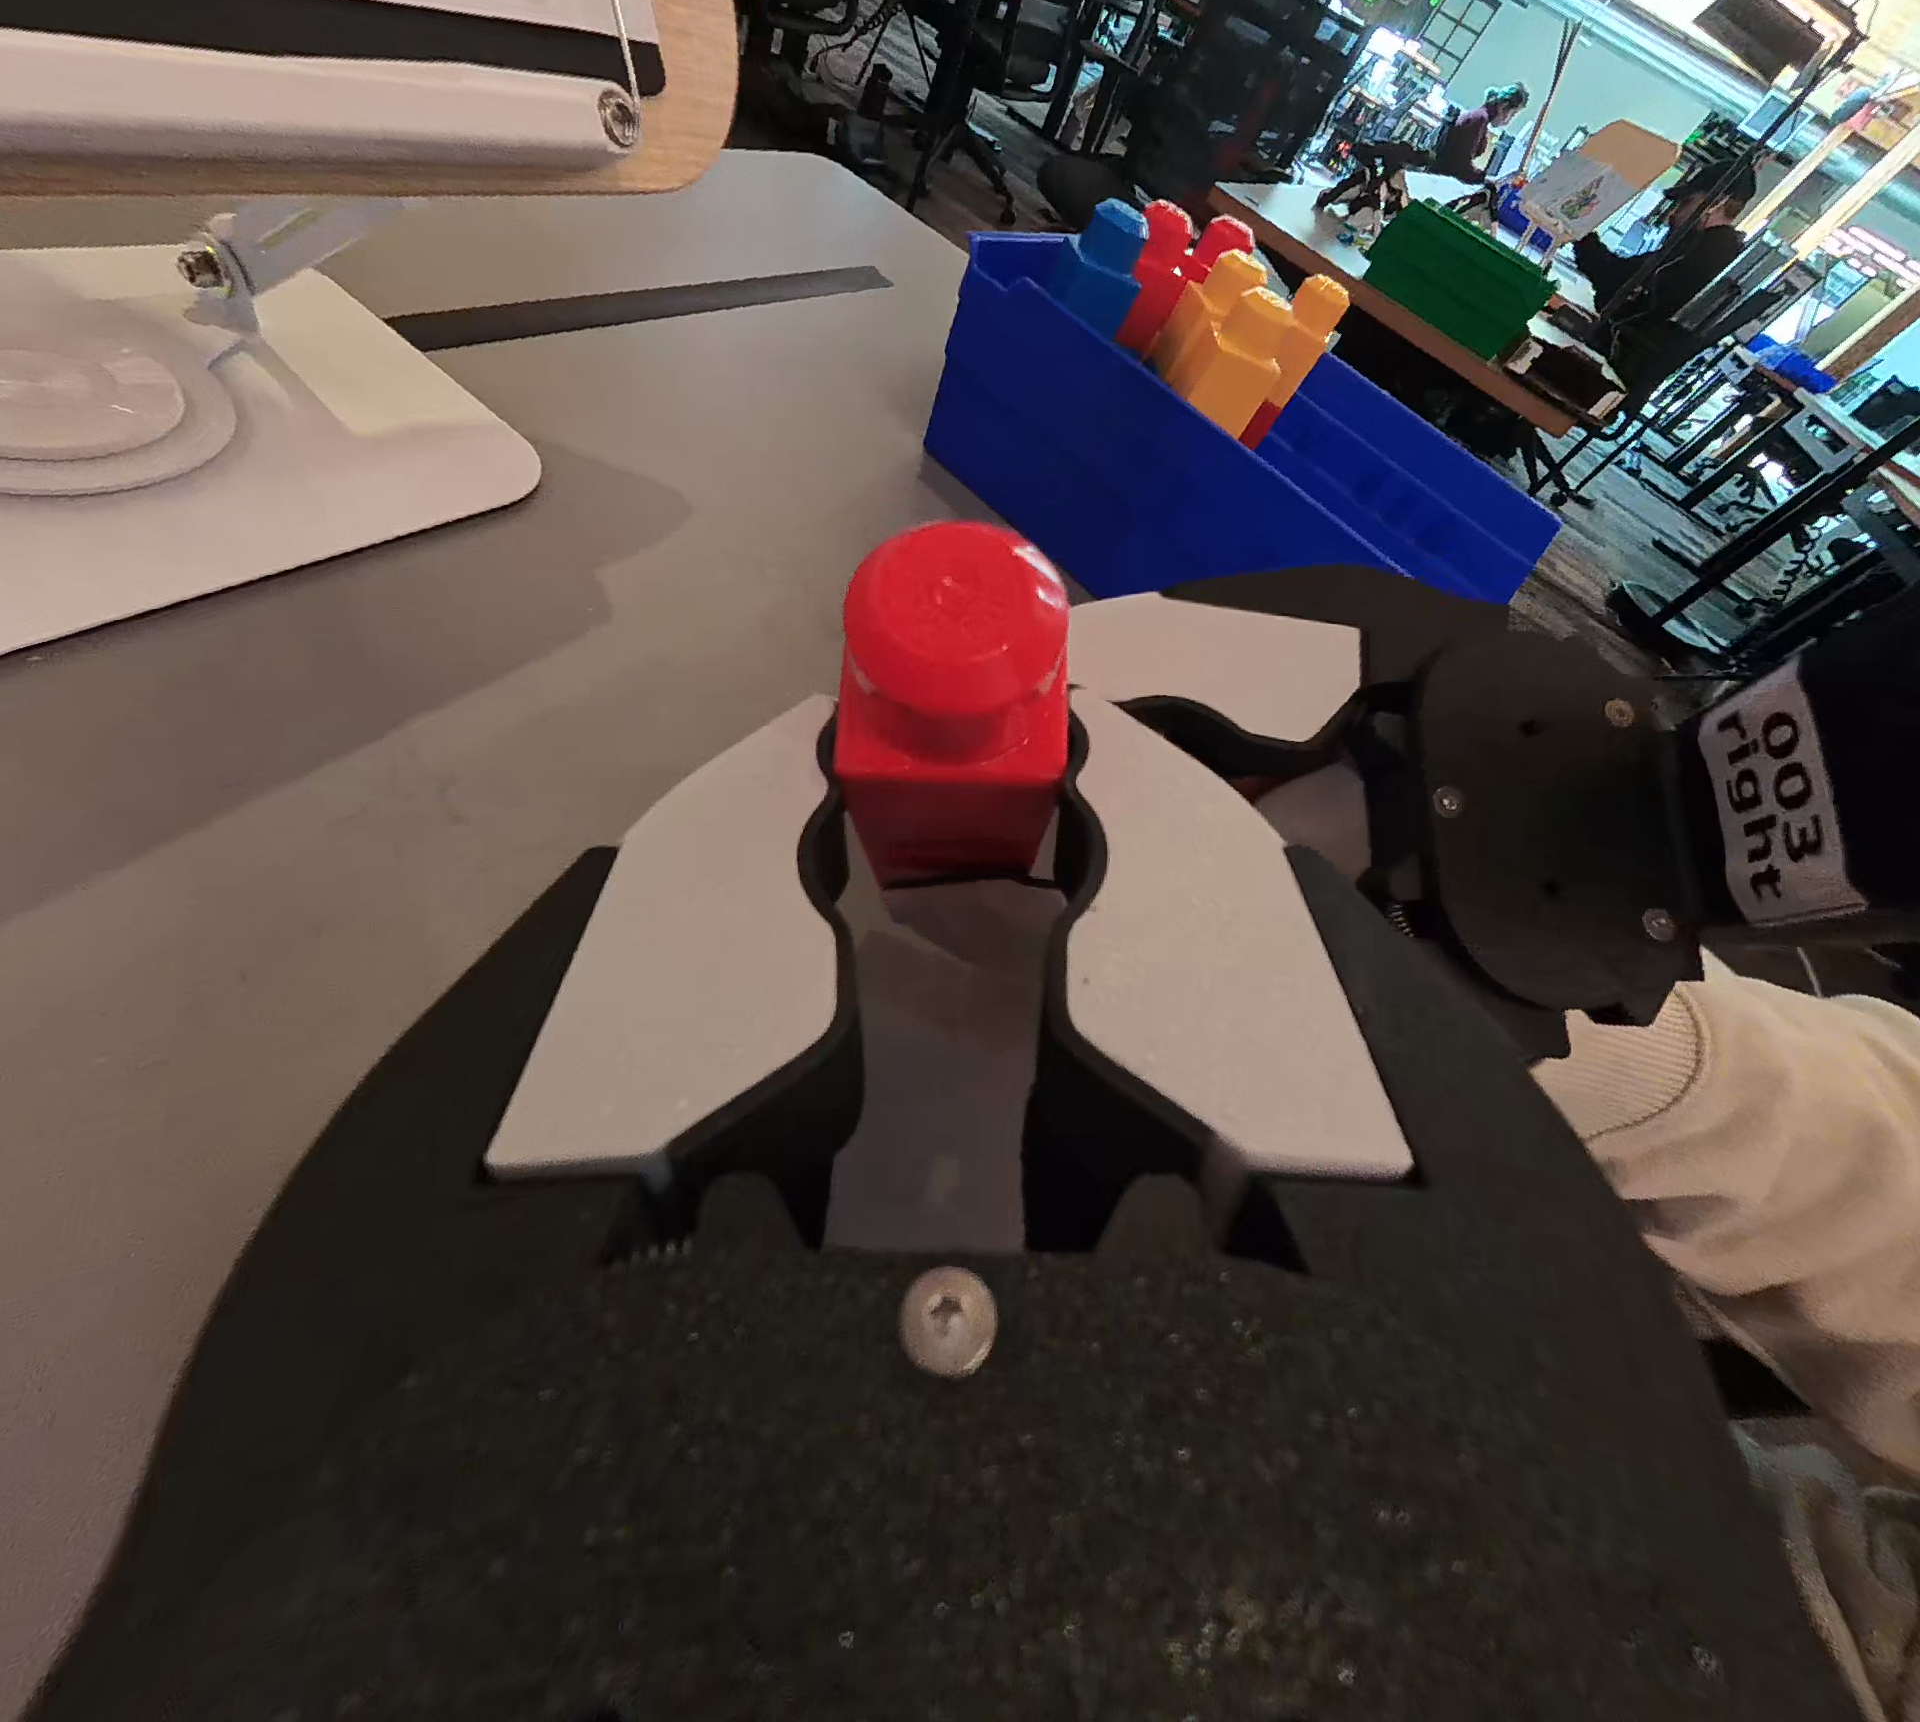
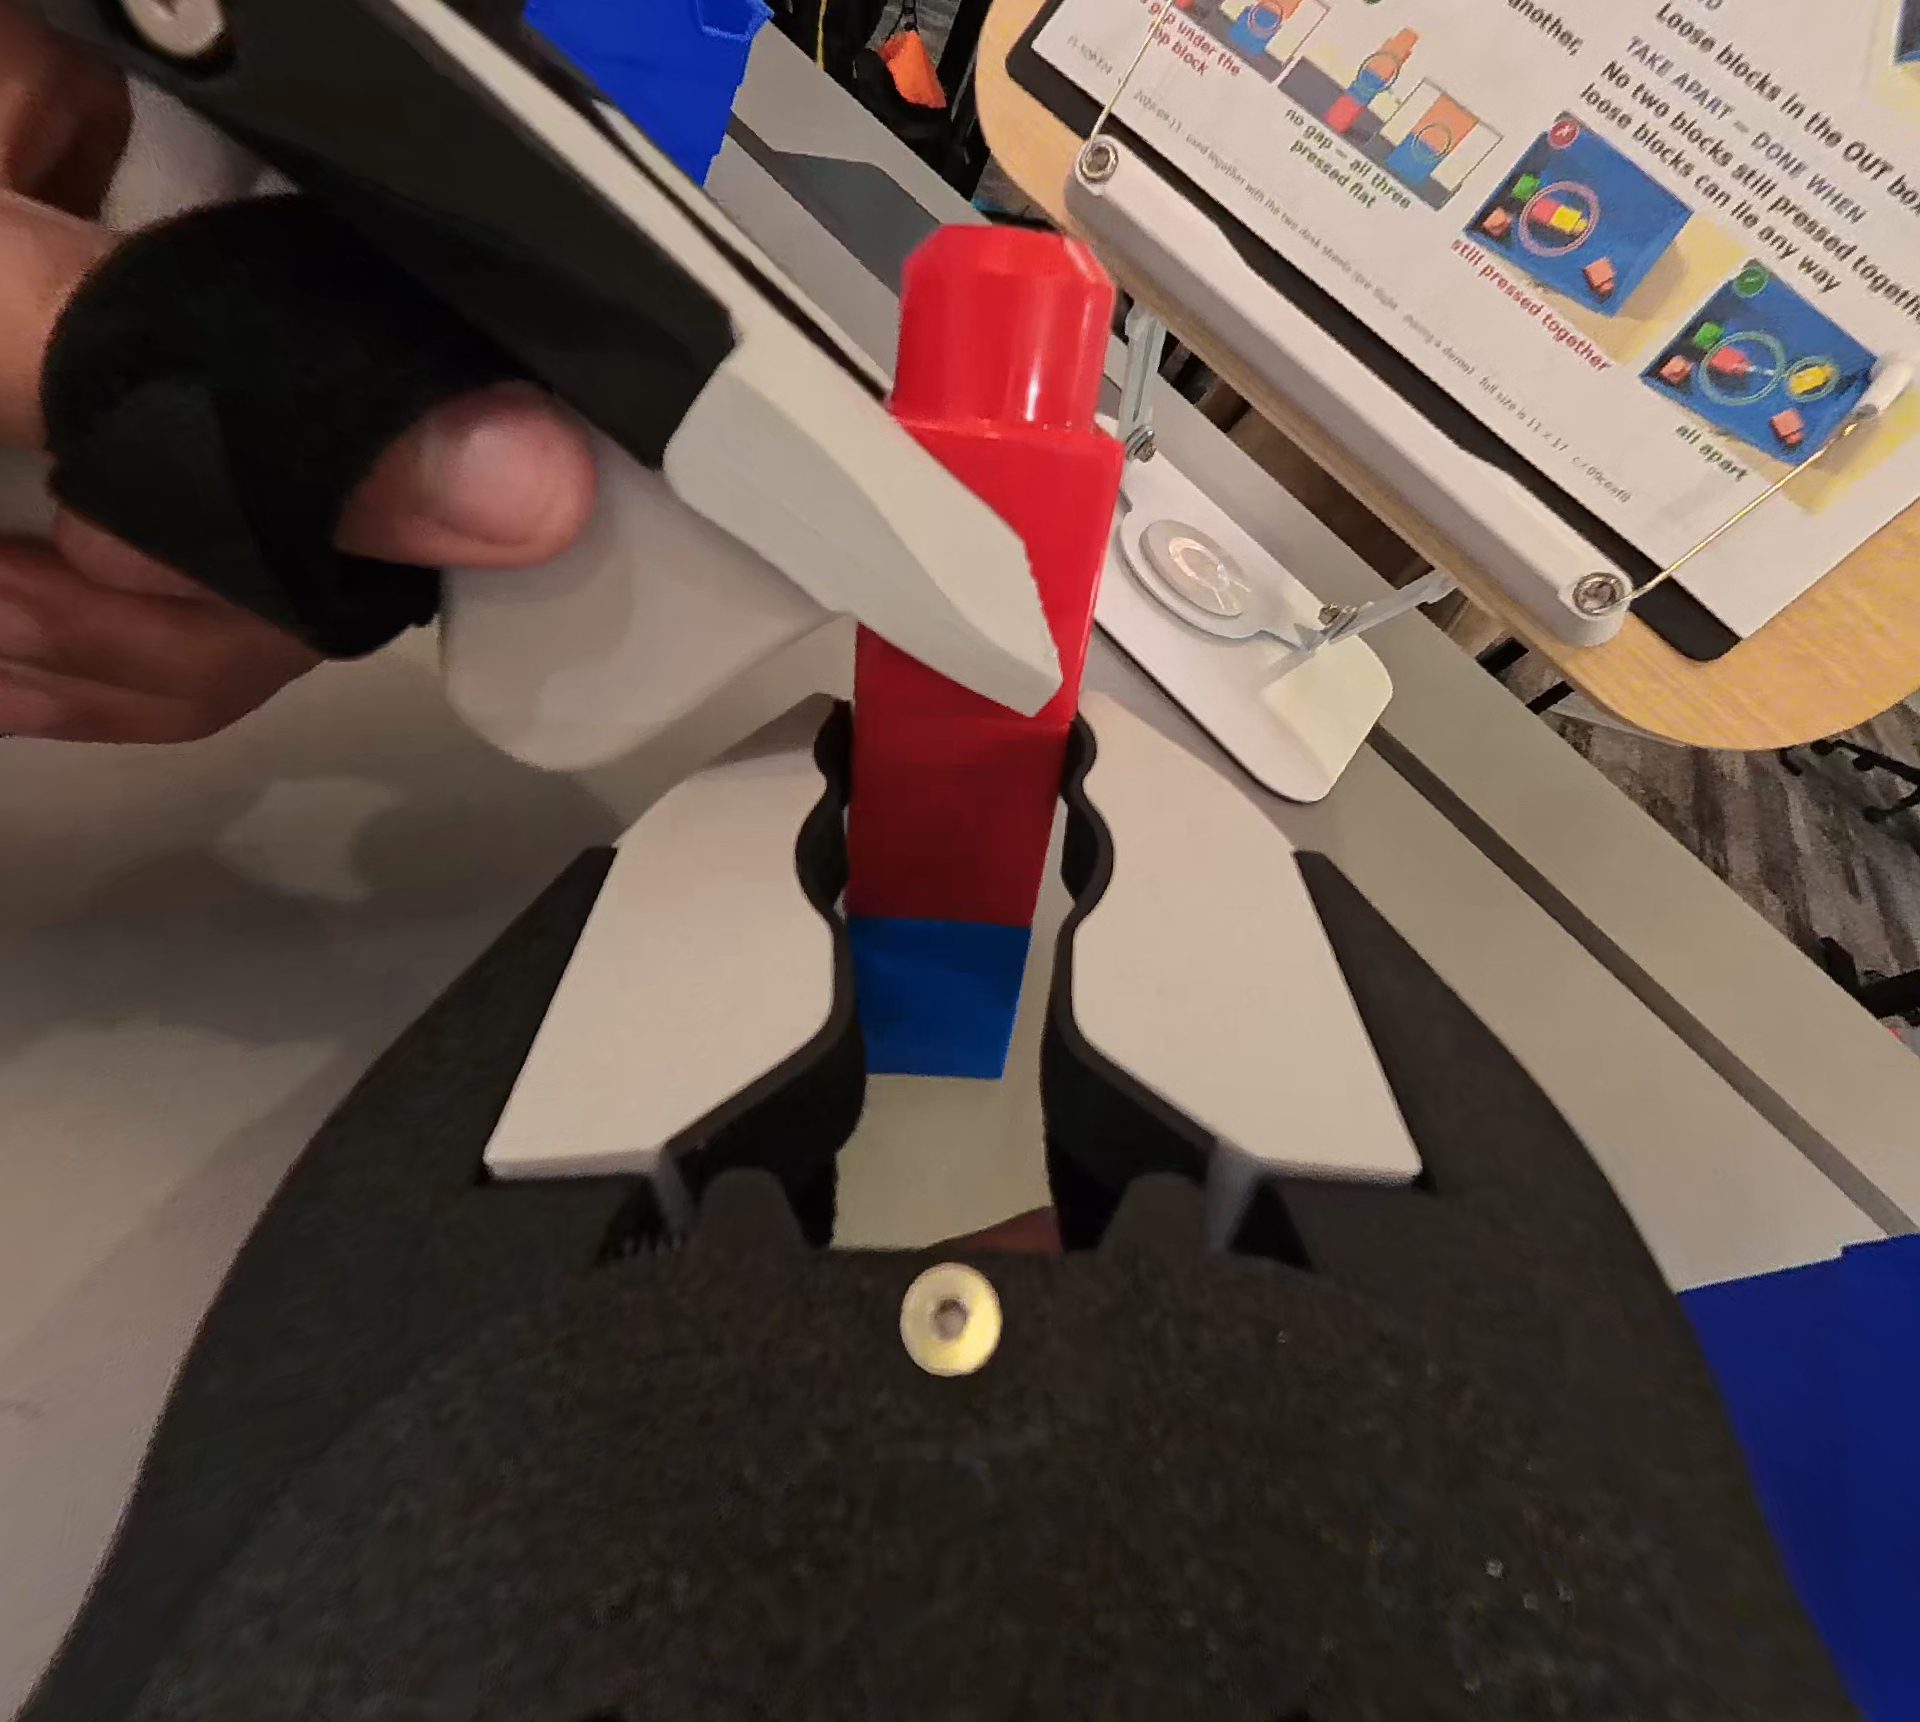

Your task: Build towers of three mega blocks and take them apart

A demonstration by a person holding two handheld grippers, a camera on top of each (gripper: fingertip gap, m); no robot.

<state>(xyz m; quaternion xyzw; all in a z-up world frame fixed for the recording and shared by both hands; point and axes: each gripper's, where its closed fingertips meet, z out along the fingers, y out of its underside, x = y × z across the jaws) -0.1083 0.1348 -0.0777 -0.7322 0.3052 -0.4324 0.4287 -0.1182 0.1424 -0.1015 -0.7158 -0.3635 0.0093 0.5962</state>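
My left gripper [image 1: 951, 789] clamps the top red block [image 1: 951, 716]; my right gripper [image 2: 951, 825] clamps the middle red block [image 2: 951, 831], blue block [image 2: 935, 997] below.

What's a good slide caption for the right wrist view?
Right gripper clamps the middle red block of a red-red-blue tower while the left gripper grips the top red block.

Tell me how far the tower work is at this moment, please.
A three-block tower is together: two red blocks on a blue block. Both tongs clamp it, the left tongs on the top red block, the right tongs on the middle one. Left to handle: the blocks in the blue bin.
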